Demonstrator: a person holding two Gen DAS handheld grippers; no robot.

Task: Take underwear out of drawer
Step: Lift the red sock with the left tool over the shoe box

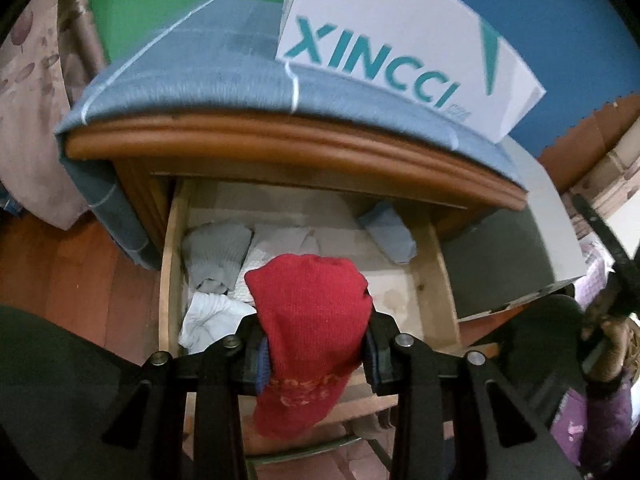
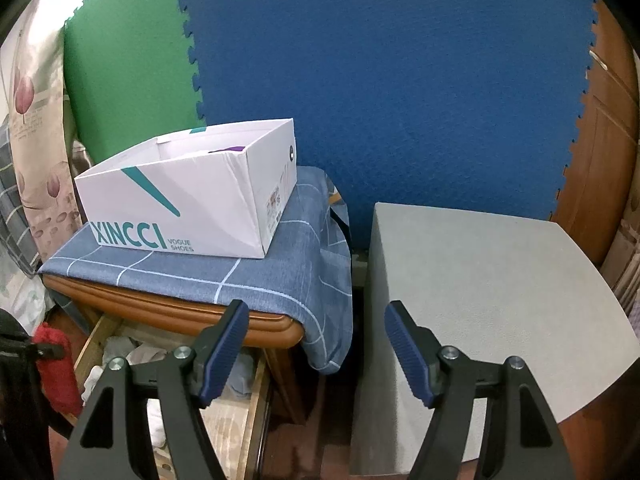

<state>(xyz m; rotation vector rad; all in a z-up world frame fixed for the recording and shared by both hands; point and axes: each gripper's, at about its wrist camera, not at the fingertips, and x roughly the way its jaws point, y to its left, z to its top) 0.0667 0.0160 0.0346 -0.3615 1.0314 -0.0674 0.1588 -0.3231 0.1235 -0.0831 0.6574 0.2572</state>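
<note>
Red knit underwear (image 1: 308,320) hanging bunched, pinched in left gripper (image 1: 316,354), right gripper (image 2: 316,350) wide, empty

red knit underwear (image 1: 310,320): solid red, a fainter pink pattern band near its lower end
open wooden drawer (image 1: 170,264): pale wood walls; grey, white and light blue folded clothes inside
wooden nightstand (image 1: 280,140): orange-brown moulded front edge
checked blue cloth (image 2: 248,276): denim blue with thin white grid lines, covering the nightstand top and hanging over its right edge
white cardboard shoe box (image 2: 192,200): white, teal lettering and a teal diagonal stripe
foam wall mats (image 2: 380,80): blue beside green, jigsaw edges
grey box (image 2: 480,280): plain grey
gripper pads (image 2: 228,344): dark blue, ribbed
</note>
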